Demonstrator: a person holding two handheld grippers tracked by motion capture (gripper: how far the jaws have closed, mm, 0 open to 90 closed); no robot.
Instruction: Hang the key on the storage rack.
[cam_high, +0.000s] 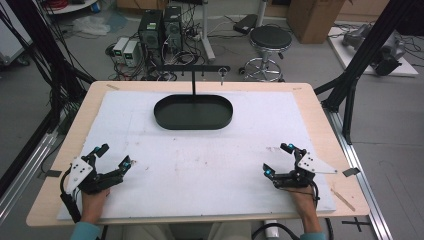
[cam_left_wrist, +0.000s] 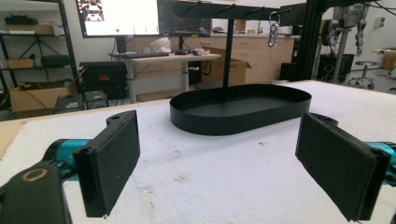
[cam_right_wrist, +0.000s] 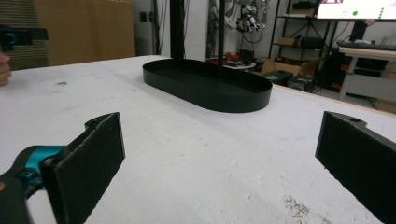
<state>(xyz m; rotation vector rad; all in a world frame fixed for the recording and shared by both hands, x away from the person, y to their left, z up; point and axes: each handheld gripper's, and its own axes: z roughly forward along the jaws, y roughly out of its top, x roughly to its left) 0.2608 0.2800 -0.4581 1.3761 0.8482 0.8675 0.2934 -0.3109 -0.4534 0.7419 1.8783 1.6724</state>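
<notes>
A black oval tray (cam_high: 170, 120) lies at the middle back of the white mat, and it is also ahead of the jaws in the left gripper view (cam_left_wrist: 224, 122) and the right gripper view (cam_right_wrist: 243, 100). A thin black post (cam_high: 193, 82) rises from it to a crossbar (cam_high: 192, 68), from which a metal clip (cam_left_wrist: 273, 35) hangs. My left gripper (cam_high: 114, 156) rests open at the near left of the mat with nothing between its jaws. My right gripper (cam_high: 278, 160) rests open at the near right, also empty.
The white mat (cam_high: 200, 165) covers most of the wooden table (cam_high: 60, 165). Black frame struts (cam_high: 350, 100) stand at the table's right side. Beyond the far edge are a stool (cam_high: 270, 40), computer boxes (cam_high: 160, 30) and cables on the floor.
</notes>
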